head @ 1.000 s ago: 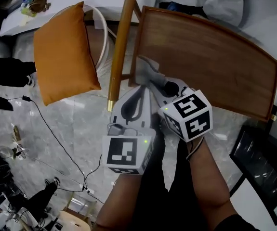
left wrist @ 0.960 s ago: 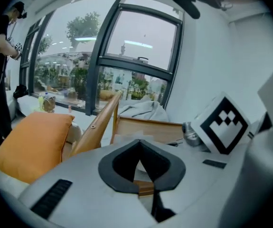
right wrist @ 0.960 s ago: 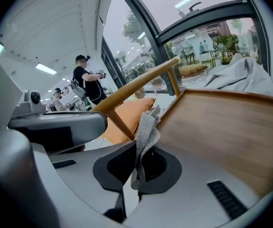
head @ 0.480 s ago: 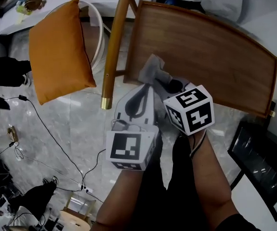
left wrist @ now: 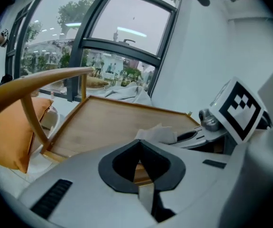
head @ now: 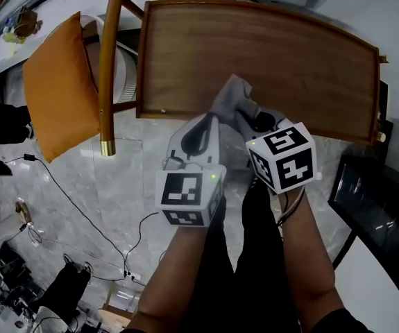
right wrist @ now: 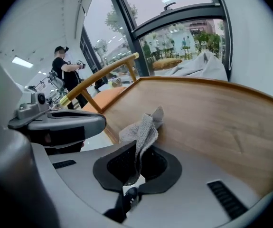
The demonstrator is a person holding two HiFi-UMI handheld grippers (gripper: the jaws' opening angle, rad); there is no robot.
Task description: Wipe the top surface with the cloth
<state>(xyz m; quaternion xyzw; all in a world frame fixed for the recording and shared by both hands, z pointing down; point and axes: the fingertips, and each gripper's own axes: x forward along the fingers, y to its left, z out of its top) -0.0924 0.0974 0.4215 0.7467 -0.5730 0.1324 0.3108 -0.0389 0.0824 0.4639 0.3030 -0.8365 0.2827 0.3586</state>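
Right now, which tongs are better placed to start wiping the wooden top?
Right. The right tongs are shut on the cloth, which sticks out over the wooden top near its front edge. The left tongs are shut with nothing between them.

head view looks steeply down; both gripper views skim close across the same wooden top (head: 255, 54).

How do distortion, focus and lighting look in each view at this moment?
Head view: sharp, evenly lit, no glare on the wooden top. Left gripper view: strong fisheye, dark corners, bright windows behind. Right gripper view: same fisheye vignette; the cloth shows crisp weave.
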